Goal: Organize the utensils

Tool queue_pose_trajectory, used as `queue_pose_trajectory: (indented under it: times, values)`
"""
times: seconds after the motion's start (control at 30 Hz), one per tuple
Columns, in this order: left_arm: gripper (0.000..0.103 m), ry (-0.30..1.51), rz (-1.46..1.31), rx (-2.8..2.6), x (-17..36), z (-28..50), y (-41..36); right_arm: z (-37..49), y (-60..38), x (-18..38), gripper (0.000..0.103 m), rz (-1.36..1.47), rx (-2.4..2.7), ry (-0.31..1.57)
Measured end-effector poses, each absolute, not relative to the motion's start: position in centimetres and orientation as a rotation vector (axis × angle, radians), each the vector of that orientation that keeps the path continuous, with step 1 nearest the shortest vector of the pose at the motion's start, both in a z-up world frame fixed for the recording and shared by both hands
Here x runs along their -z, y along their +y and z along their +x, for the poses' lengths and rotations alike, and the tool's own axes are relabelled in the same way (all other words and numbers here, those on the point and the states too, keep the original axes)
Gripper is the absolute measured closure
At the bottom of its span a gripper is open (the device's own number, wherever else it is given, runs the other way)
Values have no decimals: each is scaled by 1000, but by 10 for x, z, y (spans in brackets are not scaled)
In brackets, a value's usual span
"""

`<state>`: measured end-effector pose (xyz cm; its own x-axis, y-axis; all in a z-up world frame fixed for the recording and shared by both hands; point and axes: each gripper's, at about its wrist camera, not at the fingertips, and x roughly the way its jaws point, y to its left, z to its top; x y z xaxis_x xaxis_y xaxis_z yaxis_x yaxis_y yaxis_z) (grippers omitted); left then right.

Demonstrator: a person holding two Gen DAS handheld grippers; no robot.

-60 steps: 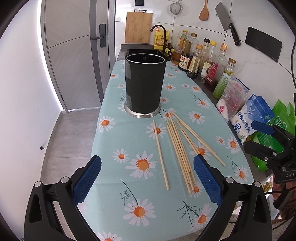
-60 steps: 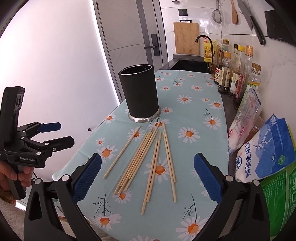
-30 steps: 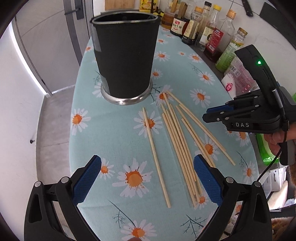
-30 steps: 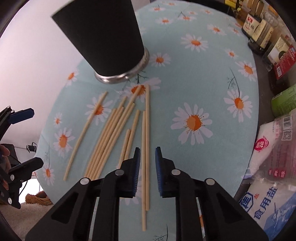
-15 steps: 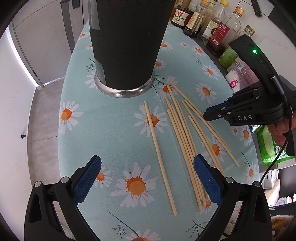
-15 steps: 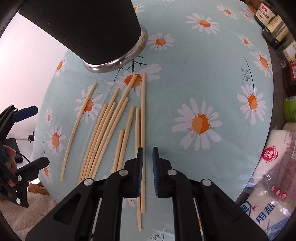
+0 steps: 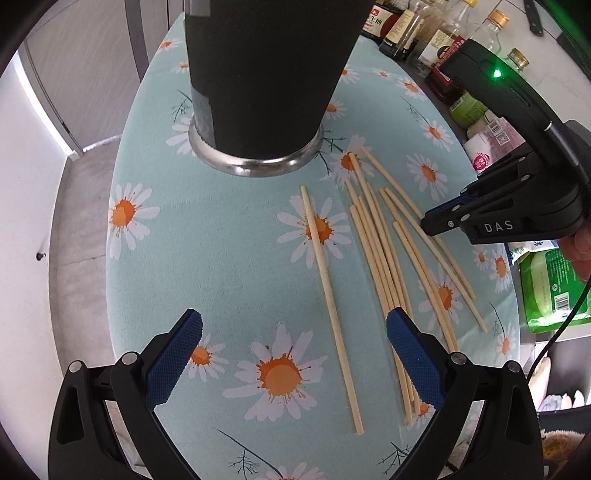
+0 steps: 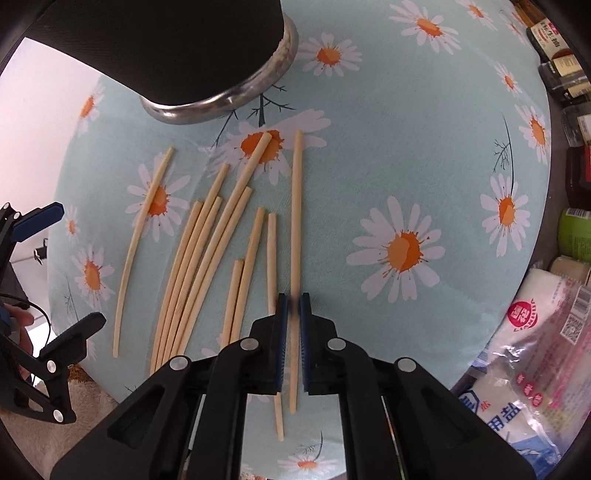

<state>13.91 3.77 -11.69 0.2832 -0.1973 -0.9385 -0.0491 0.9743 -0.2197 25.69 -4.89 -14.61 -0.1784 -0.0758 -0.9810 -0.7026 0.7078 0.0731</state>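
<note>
The table [image 7: 229,236] is narrow and covered with a pale teal cloth printed with white and orange daisies; it runs away toward a grey door and pale floor on one side, and a row of sauce and oil bottles [image 7: 413,33] against the tiled wall on the other. Bags of salt [image 8: 517,406] and a green packet [image 7: 554,288] crowd the table's near right edge. A tall black utensil holder [image 7: 269,74] with a shiny metal base stands upright on the cloth. Just in front of it the bamboo chopsticks [image 8: 207,266] lie loose in a fan, most of them bunched together, one off alone to the side [image 7: 328,306]. The right gripper [image 8: 291,317] points almost straight down and its jaws have just been closing; the blue pads now pinch the rightmost chopstick [image 8: 296,221], which still lies flat on the cloth. The left gripper [image 7: 295,354] hangs above the table's near end with its jaws spread wide, holding nothing.
</note>
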Motion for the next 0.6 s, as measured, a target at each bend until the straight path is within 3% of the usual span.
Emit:
queue_pose_trajectory:
  times: [0.37,0.5,0.6]
  values:
    - [8,1311,-254,125,119,140,43,267,-47,156,97,-566,-618,1702]
    - [25,1335,-275,136,122,145,44,262,-56,150,97,-519,-605,1690]
    - [31,1374,-322,110,124,149,47,258,-54,146,97,-505,-614,1678]
